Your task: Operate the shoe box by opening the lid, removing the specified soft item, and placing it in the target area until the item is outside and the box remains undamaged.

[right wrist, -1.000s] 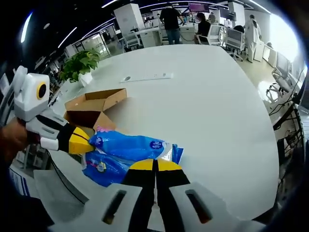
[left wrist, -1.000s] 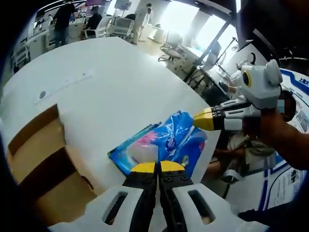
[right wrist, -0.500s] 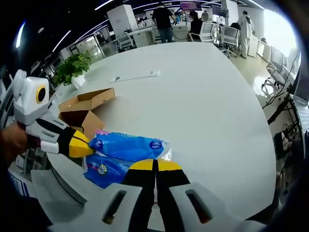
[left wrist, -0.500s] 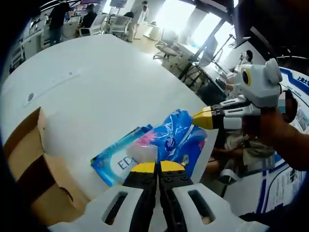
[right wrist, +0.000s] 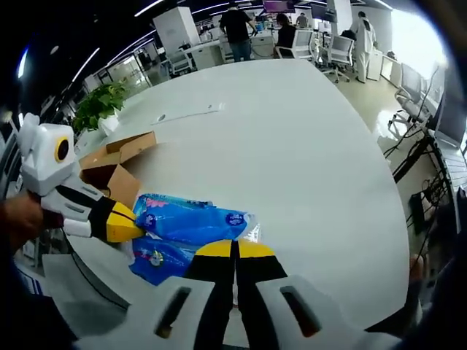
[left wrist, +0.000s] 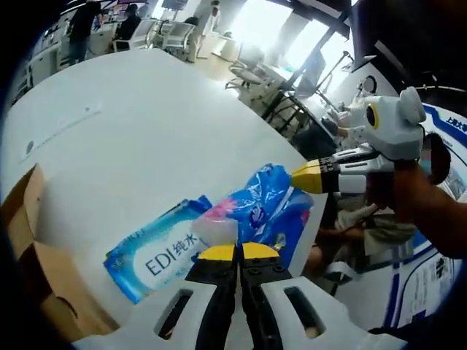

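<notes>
Gripping blue pack (left wrist: 266, 208), both tongs level

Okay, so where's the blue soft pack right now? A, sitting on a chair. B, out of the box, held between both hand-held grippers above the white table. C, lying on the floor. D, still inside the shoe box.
B: the blue soft pack is clear of the open shoe box, pinched by the left hand-held gripper and the right hand-held gripper over the white table.
</notes>
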### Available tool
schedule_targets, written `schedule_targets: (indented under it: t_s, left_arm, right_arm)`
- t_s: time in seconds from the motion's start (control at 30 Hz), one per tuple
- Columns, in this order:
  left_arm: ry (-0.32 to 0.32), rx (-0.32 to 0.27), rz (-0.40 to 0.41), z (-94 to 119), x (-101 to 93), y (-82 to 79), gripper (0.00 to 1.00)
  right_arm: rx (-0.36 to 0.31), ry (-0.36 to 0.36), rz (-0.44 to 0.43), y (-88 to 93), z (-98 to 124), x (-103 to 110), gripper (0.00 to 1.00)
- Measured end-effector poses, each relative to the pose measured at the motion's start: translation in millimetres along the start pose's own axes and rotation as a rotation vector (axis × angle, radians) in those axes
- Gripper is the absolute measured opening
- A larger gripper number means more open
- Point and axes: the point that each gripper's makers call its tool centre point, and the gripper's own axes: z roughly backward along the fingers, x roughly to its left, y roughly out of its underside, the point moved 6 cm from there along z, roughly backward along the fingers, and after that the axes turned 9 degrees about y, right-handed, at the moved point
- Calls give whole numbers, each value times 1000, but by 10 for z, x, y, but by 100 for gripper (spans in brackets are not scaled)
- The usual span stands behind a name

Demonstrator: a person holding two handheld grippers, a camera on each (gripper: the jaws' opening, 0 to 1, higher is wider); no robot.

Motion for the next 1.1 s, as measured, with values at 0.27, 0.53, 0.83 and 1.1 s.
schedule_targets:
  t_s: [0.27, 0.53, 0.83, 1.1]
  left_arm:
    - [9, -2, 7, -186, -13, -22, 0]
    - [33, -12, 8, -339, -24, -63, 0]
    - [44, -2, 7, -489, -5, -66, 0]
    - [55, -12, 16, -598, 42, -89, 0]
  right_arm:
    - [5, 6, -2, 3, -62, -174, 0]
    - [5, 17, -11, 12, -103, -332, 0]
    - [10, 26, -20, 49, -169, -443, 0]
    - [7, 34, -6, 38, -227, -518, 0]
